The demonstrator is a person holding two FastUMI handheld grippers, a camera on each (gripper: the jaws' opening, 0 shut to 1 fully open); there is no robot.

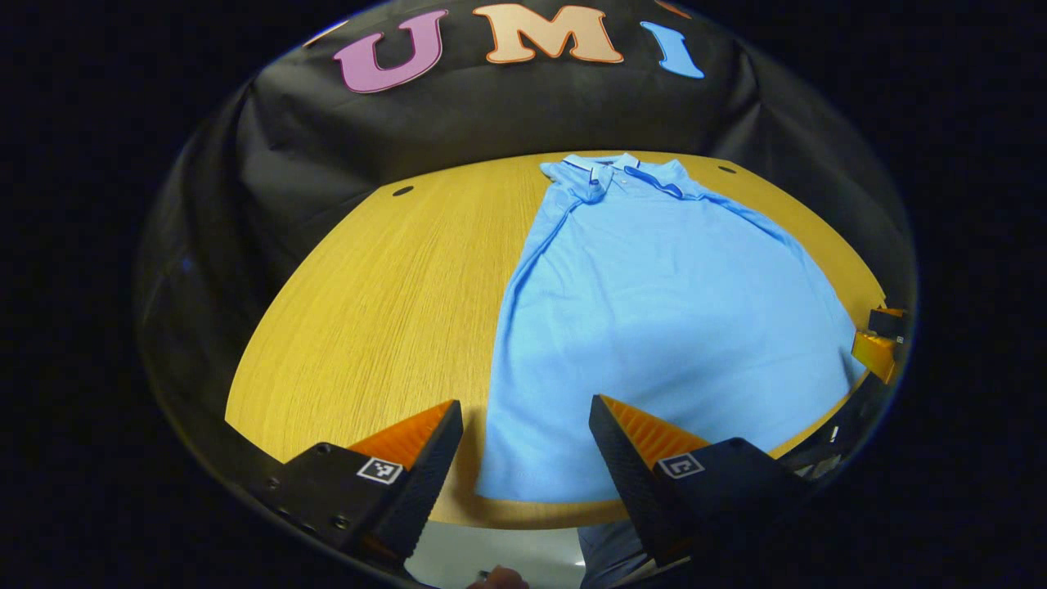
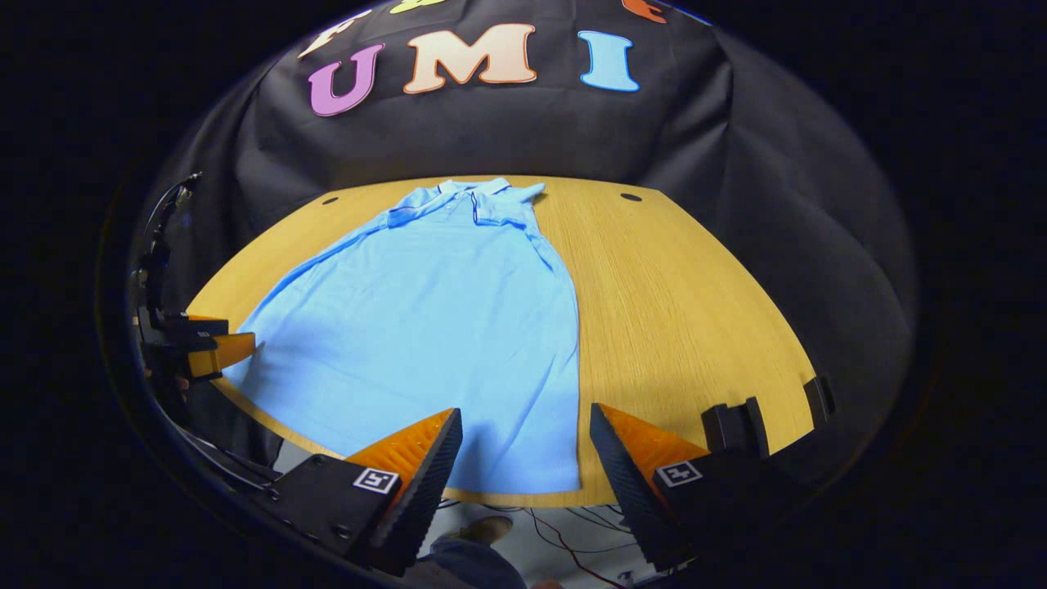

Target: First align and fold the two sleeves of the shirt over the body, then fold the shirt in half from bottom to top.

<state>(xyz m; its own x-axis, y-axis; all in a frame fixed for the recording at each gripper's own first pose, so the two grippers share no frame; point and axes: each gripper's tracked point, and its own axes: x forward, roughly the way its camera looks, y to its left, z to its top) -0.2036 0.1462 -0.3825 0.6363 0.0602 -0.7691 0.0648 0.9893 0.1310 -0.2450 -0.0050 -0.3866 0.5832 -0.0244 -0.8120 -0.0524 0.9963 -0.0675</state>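
Both hand-held grippers [image 1: 523, 413] [image 2: 523, 421] gape empty over shirt's [image 1: 654, 311] hem at table [image 1: 384, 311] edge.

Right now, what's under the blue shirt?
The blue shirt lies flat on a wooden table, whose bare top shows beside it. Anything hidden between shirt and table is covered, so I cannot tell.

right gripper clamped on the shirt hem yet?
No. In the right gripper view the right gripper stands open above the shirt hem, its fingers apart with nothing between them.
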